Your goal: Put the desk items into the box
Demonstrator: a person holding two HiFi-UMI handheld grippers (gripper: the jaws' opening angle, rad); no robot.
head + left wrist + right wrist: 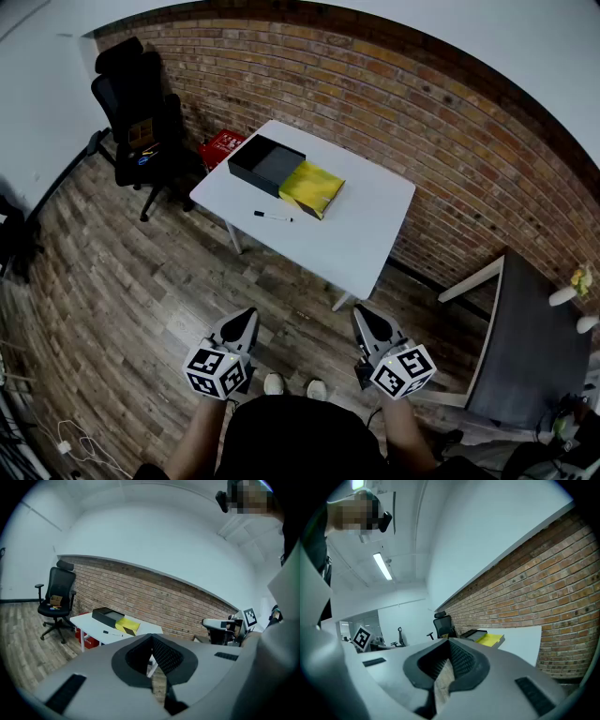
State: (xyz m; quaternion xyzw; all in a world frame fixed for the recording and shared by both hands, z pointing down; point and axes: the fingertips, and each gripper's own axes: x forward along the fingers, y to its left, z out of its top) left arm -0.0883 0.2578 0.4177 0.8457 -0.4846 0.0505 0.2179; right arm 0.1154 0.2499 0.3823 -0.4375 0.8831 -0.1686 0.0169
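The white table [356, 234] stands far off against the brick wall [450, 122], and its far left corner hides part of a red crate [222, 147]. On its left end lies the open black box [265, 165]. Its inside looks grey, and whether anything lies in it I cannot tell. A yellow item [312, 187] touches the box's right side, and what it is cannot be made out. A marker [273, 217] lies on the near side of both, apart from them.

The person's forearms are cut off at the near edge. The left gripper [246, 323] and right gripper [364, 319] are held low over the wooden floor [122, 272], side by side, pointing toward the table and well apart from it. Each has its jaws pressed together with nothing between them.
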